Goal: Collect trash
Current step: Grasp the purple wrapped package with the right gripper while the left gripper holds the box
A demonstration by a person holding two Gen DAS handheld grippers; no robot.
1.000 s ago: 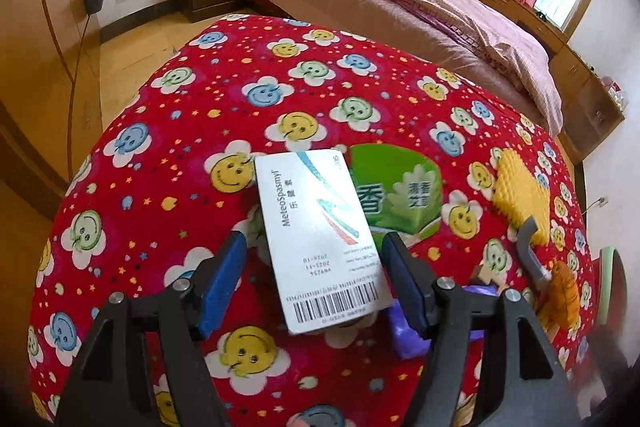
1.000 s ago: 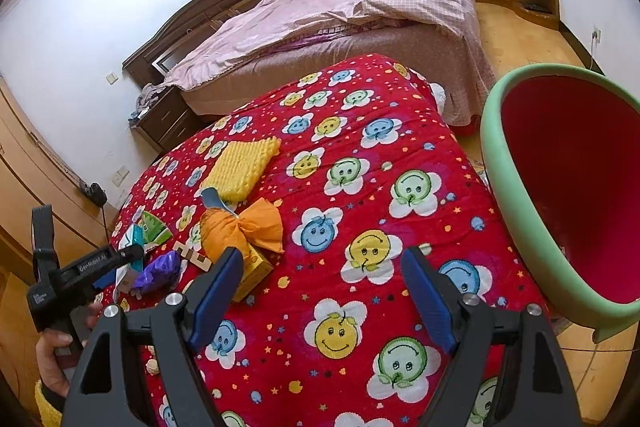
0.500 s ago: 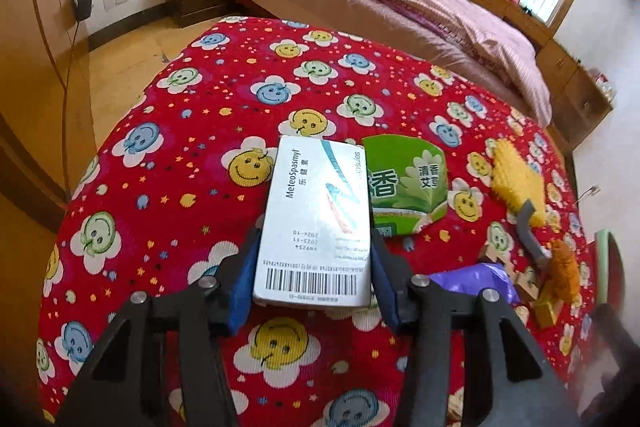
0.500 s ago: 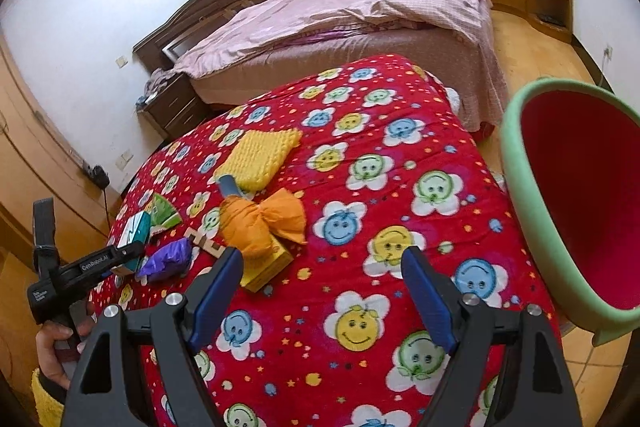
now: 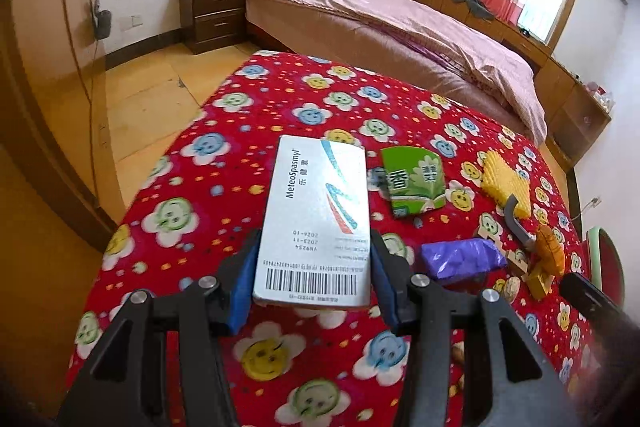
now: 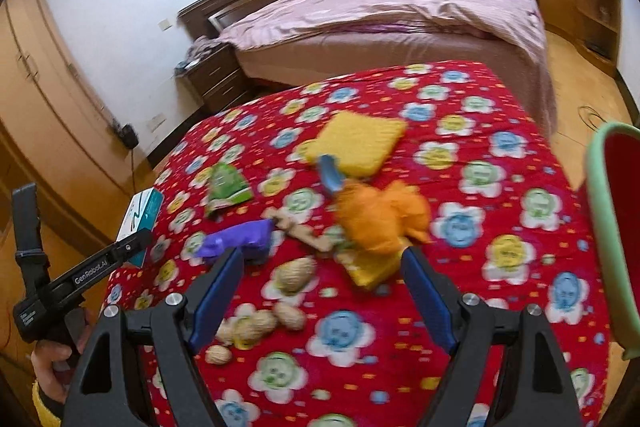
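Observation:
My left gripper (image 5: 314,259) is shut on a white medicine box (image 5: 316,211), its blue pads pressing the long sides, held above the red flowered tablecloth (image 5: 240,187). From the right wrist view the box (image 6: 142,215) juts out of that gripper at the table's left edge. On the cloth lie a green wrapper (image 5: 412,183), a purple wrapper (image 6: 240,239), an orange bag (image 6: 380,215) and several walnuts (image 6: 296,275). My right gripper (image 6: 322,259) hangs open above the walnuts and touches nothing. A red bin with a green rim (image 6: 600,227) stands off the table's right side.
A yellow knobbly pad (image 6: 356,141), a blue-grey handle (image 6: 330,175) and a small wooden piece (image 6: 296,227) also lie on the cloth. Beyond the table are a pink-covered bed (image 5: 400,27) and a dark nightstand (image 5: 212,15). A wooden wardrobe (image 6: 48,107) lines the left wall.
The left jaws closed onto the medicine box and raised it off the cloth. My right gripper swung left across the table, so the bin slid to the right edge of its view.

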